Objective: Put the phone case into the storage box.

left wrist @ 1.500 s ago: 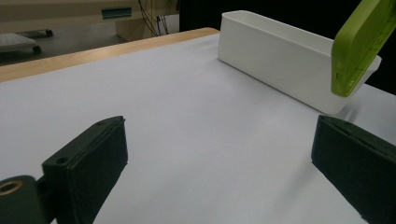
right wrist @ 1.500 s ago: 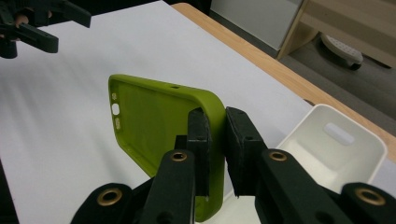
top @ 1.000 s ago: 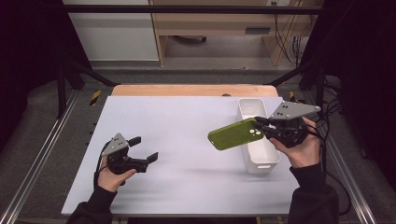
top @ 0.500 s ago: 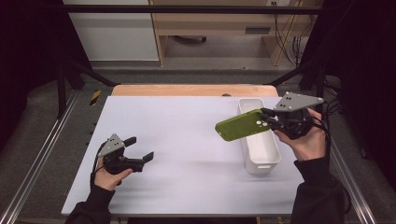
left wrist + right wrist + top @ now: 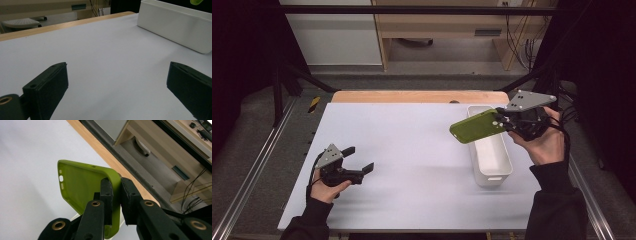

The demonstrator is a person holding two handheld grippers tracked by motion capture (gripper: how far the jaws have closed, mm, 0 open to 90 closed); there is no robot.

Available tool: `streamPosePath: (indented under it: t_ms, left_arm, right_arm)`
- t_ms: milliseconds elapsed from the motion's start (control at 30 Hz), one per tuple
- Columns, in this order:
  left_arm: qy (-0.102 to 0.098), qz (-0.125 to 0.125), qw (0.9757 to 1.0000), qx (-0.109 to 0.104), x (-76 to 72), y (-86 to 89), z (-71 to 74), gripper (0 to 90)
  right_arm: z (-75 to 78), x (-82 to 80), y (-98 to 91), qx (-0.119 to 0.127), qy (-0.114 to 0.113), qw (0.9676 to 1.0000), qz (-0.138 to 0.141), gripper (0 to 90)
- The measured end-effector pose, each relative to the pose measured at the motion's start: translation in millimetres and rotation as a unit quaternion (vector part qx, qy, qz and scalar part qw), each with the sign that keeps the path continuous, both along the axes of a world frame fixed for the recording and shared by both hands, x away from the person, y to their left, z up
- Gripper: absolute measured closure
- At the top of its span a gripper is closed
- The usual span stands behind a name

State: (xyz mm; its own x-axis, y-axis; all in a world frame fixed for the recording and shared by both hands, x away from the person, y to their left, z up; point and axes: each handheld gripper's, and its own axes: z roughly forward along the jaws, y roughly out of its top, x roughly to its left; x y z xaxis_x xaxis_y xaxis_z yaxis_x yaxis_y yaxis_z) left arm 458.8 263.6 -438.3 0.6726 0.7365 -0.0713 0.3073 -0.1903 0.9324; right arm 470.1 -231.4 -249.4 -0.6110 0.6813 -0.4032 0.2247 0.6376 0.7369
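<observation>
A green phone case (image 5: 476,126) hangs in the air above the white bin (image 5: 490,165) at the table's right side. My right gripper (image 5: 503,122) is shut on one edge of it, with the case sticking out to the left. In the right gripper view the case (image 5: 82,187) stands on edge, its wall pinched between the two black jaws of that gripper (image 5: 117,195). My left gripper (image 5: 359,162) rests low on the white table at the front left, open with nothing between its fingers. The left gripper view has its fingers (image 5: 47,86) wide apart over bare table.
The long white bin (image 5: 175,25) runs front to back near the table's right edge. A wooden strip (image 5: 419,96) borders the table's far edge. Metal rails flank both sides, and a desk with cables stands behind.
My right gripper has lifted the green case upward and a little to the right, above the bin. The left gripper has stayed about where it was.
</observation>
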Motion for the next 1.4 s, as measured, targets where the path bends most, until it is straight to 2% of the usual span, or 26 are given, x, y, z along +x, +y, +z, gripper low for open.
streamPosePath:
  t_ms: [300, 600, 733, 1067, 1100, 1267, 1400]
  left_arm:
    - [0.000, 0.004, 1.0000, 0.001, 0.9, 3.4, -1.4, 3.2]
    - [-0.003, 0.007, 1.0000, 0.000, 0.8, 5.3, -1.0, 3.2]
    - [-0.004, 0.006, 1.0000, 0.000, 0.9, 5.5, -1.0, 3.2]
    - [-0.004, 0.006, 1.0000, 0.003, 1.3, 6.4, -1.8, 3.2]
    - [-0.004, 0.005, 1.0000, 0.004, 1.5, 6.4, -2.0, 3.2]
    - [-0.002, 0.005, 1.0000, 0.005, 1.9, 6.6, -3.1, 3.2]
    - [-0.002, 0.004, 1.0000, 0.006, 2.6, 6.6, -4.2, 3.2]
  right_arm:
    - [8.5, 9.4, 0.3, -0.035, -0.011, 0.9992, -0.015, 80.6]
    - [12.8, 18.5, 0.8, -0.055, -0.007, 0.9981, -0.025, 80.6]
    - [13.3, 22.4, 2.5, -0.077, -0.008, 0.9966, -0.027, 80.6]
    - [17.7, 30.1, 0.1, -0.099, -0.013, 0.9946, -0.031, 80.6]
    - [17.8, 31.9, -0.8, -0.107, -0.015, 0.9936, -0.033, 80.6]
    - [16.9, 34.9, -2.8, -0.115, -0.019, 0.9926, -0.036, 80.6]
    - [14.9, 39.8, -4.2, -0.133, -0.022, 0.9903, -0.036, 80.5]
